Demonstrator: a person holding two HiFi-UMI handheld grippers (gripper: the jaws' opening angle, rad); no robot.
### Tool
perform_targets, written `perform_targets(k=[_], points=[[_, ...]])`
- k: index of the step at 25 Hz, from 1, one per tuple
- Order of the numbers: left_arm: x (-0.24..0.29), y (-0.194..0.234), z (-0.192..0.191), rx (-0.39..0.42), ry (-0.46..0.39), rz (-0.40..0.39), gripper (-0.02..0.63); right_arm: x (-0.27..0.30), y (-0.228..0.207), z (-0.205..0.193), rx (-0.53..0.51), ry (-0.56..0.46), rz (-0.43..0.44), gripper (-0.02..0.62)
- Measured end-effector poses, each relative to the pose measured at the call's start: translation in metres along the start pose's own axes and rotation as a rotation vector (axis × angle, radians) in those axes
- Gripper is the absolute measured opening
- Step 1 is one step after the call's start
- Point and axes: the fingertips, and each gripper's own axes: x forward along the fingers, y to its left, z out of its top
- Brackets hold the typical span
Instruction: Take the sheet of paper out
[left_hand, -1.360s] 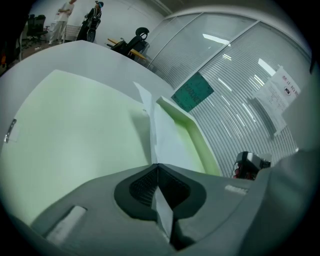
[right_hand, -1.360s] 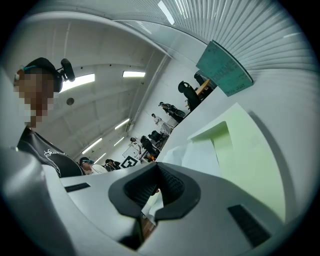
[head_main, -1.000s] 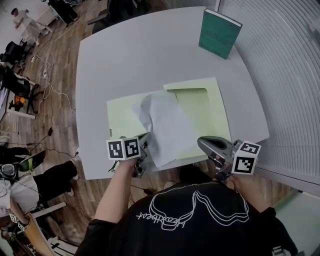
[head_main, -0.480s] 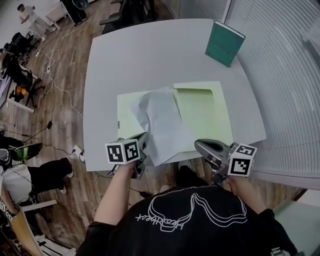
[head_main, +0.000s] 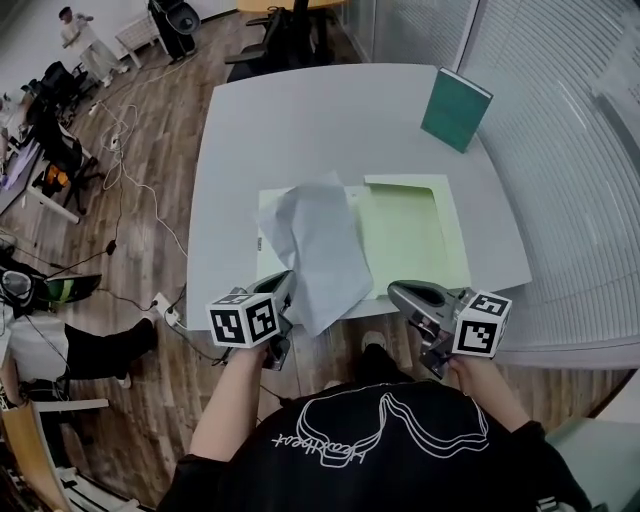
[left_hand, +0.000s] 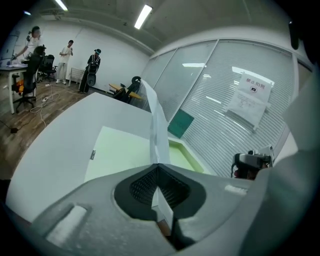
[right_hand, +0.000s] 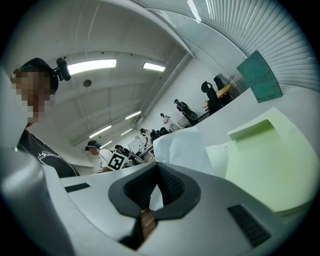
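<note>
White sheet of paper (head_main: 320, 250) pinched in left tongs (head_main: 288, 281), arching over green folder (head_main: 412, 232); right tongs (head_main: 393, 291) closed, just beside.

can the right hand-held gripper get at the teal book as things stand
Probably yes, though it is a long stretch: only the flat green folder lies between the right hand-held gripper and the teal book at the far corner. Its jaws are shut.

Legible text: none | notice sheet (left_hand: 251, 97) on glass wall, 2 o'clock, left gripper view: red heading, too small to read | green book (head_main: 455, 108), 1 o'clock, head view: cover print blurred | shirt (head_main: 385, 440), 6 o'clock: looping script, unreadable | small tag (left_hand: 93, 154) on pale green folder (left_hand: 120, 150), 8 o'clock: unreadable
</note>
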Motion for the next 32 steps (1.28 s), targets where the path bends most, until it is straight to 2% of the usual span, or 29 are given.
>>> perform_targets(k=[4,8,15,23,32], points=[[-0.037,-0.014,0.005,0.019,-0.038,-0.027,0.012,-0.002,0.021,0.001,-0.035,-0.016,-0.014,0.009],[-0.079,-0.020,-0.002,0.038,-0.079,-0.078,0.014,0.002,0.046,-0.015,-0.062,-0.044,-0.024,0.009],[-0.123,-0.056,0.001,0.009,-0.132,-0.193,0.012,-0.018,0.063,-0.019,-0.063,-0.084,-0.039,0.009],[-0.142,-0.081,0.007,0.058,-0.175,-0.250,0.012,-0.046,0.063,-0.009,-0.035,-0.198,-0.066,0.009],[-0.163,-0.096,0.004,0.114,-0.176,-0.288,0.012,-0.056,0.095,-0.007,-0.082,-0.244,-0.112,0.009]])
